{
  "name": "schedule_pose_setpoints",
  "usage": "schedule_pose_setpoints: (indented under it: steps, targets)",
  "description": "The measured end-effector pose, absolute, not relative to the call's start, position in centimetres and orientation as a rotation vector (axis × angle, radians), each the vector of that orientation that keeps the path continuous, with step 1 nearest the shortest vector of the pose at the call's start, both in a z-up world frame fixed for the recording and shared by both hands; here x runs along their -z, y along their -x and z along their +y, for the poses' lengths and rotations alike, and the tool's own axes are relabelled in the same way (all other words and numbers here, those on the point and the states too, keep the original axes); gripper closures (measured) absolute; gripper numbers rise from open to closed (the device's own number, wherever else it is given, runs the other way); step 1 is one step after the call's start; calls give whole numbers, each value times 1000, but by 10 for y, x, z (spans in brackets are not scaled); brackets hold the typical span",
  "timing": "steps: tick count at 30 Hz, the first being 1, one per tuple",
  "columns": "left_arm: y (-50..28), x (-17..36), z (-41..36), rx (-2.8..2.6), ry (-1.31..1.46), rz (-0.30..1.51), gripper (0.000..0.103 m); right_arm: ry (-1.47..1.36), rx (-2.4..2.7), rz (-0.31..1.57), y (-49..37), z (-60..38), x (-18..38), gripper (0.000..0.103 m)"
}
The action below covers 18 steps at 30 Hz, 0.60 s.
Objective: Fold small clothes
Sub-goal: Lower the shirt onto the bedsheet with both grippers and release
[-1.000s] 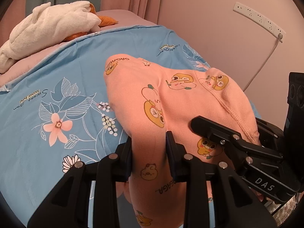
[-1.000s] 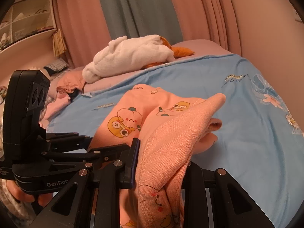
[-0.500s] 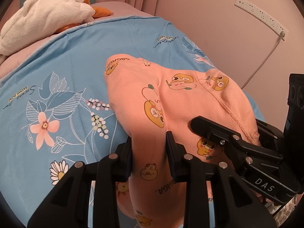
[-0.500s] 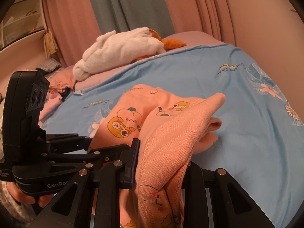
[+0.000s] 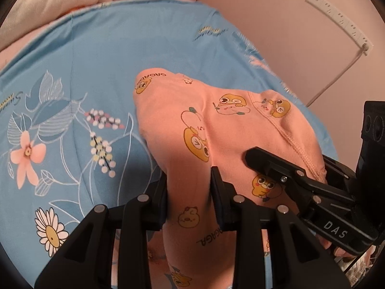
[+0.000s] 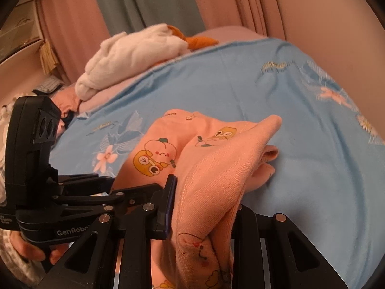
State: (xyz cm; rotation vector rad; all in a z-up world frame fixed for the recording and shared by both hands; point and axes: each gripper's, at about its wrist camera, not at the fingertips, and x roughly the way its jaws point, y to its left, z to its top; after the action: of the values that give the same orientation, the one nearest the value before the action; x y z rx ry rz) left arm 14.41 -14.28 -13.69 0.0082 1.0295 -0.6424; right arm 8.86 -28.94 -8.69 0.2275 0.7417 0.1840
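A small pink garment [image 5: 216, 130] printed with yellow cartoon figures hangs between both grippers above a blue floral bed sheet [image 5: 84, 72]. My left gripper [image 5: 189, 192] is shut on a bunched fold of the pink garment near its lower edge. In the right wrist view the same pink garment [image 6: 216, 159] drapes forward, its far end resting on the sheet, and my right gripper [image 6: 204, 207] is shut on its thick hemmed edge. Each gripper shows in the other's view: the right gripper [image 5: 288, 175] at lower right, the left gripper [image 6: 79, 192] at lower left.
A white plush blanket [image 6: 134, 53] with an orange toy lies at the bed's far end. Pink and green curtains hang behind. A white power strip [image 5: 341, 21] and its cable run along the pink wall at right. A person's hand [image 6: 28, 248] holds the left gripper.
Both grippers have sunk toward the bed and tipped further down, carrying the pink garment with them. The white blanket has slid up toward the frame edge. The grips are unchanged.
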Motion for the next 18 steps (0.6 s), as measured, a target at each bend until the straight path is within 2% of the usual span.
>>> schedule_pose_setpoints:
  steps: [5, 10, 14, 18]
  targets:
    - [-151, 151, -142, 625, -14, 1085, 64, -377, -185, 828, -95, -310, 114, 75]
    - [-152, 151, -139, 613, -29, 1083, 56, -521, -169, 876, -93, -332, 132, 57]
    - [-150, 153, -131, 599, -25, 1086, 51, -535, -160, 869, -82, -335, 131, 53]
    - [-143, 152, -124, 591, -35, 1081, 51, -537, -135, 861, -75, -341, 127, 51]
